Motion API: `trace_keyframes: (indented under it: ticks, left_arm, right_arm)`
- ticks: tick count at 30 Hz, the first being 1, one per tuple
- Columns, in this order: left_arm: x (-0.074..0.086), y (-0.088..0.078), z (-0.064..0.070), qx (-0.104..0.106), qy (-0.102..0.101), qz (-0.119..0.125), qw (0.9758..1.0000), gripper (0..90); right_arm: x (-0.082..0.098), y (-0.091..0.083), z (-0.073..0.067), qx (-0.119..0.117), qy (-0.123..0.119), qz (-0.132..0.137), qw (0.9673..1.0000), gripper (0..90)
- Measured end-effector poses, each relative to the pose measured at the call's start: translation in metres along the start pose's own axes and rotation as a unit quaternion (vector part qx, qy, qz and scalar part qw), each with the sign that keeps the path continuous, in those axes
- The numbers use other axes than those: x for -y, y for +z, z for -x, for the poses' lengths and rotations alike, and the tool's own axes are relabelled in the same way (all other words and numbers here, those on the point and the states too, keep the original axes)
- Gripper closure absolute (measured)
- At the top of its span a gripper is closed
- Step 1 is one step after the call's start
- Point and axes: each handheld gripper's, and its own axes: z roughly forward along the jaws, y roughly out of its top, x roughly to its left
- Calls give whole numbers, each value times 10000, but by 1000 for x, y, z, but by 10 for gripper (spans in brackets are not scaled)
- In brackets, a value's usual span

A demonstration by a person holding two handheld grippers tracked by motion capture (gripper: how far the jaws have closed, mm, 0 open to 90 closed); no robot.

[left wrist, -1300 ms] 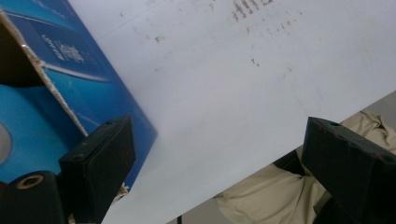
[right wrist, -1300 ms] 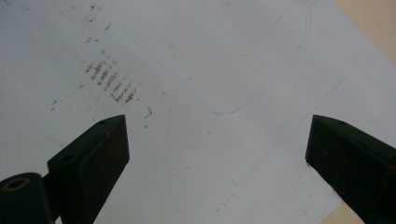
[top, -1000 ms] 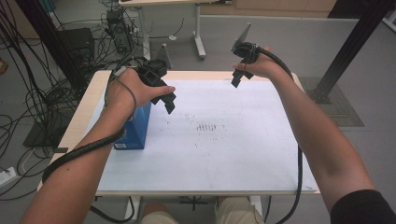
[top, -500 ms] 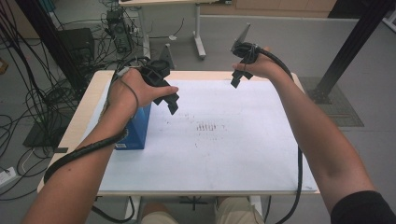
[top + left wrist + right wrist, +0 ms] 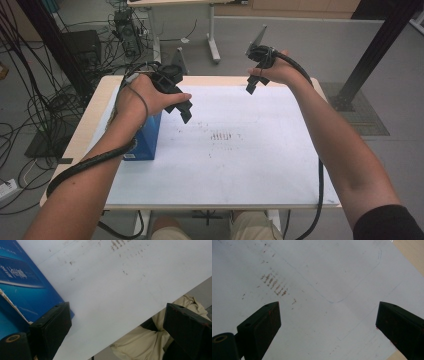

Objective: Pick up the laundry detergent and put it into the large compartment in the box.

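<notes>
A blue box [image 5: 146, 139] stands on the left part of the white sheet [image 5: 240, 165] that covers the table; in the left gripper view the blue box [image 5: 22, 280] lies at the left edge. My left gripper [image 5: 183, 110] hovers just right of the box's top, jaws wide apart and empty [image 5: 117, 322]. My right gripper [image 5: 251, 86] hangs over the sheet's far edge, open and empty [image 5: 328, 320], looking down on a faint pencilled outline [image 5: 352, 287].
Rusty smudges [image 5: 222, 135] mark the sheet's middle. The wooden table edge [image 5: 95, 115] shows at the left. Cables and a black frame [image 5: 55, 55] crowd the floor to the left; a desk leg [image 5: 214, 45] stands behind. The person's knees [image 5: 200, 227] sit below the near edge.
Both hands have stayed almost where they were; the left gripper has shifted very slightly. Nothing was taken hold of or let go.
</notes>
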Motion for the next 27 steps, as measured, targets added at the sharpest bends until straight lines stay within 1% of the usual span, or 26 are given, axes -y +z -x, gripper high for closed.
trace_keyframes:
  ticks: [14,19,27]
  left_arm:
    - [-2,-1,1,13,0,-4,10000,87]
    - [-3,-1,2,12,36,-13,10000,87]
    - [-4,-1,4,27,71,-3,10000,87]
  right_arm:
    - [0,0,-2,-9,-32,7,10000,59]
    - [1,-2,-1,6,0,15,10000,59]
    - [2,-2,-1,5,-29,18,10000,60]
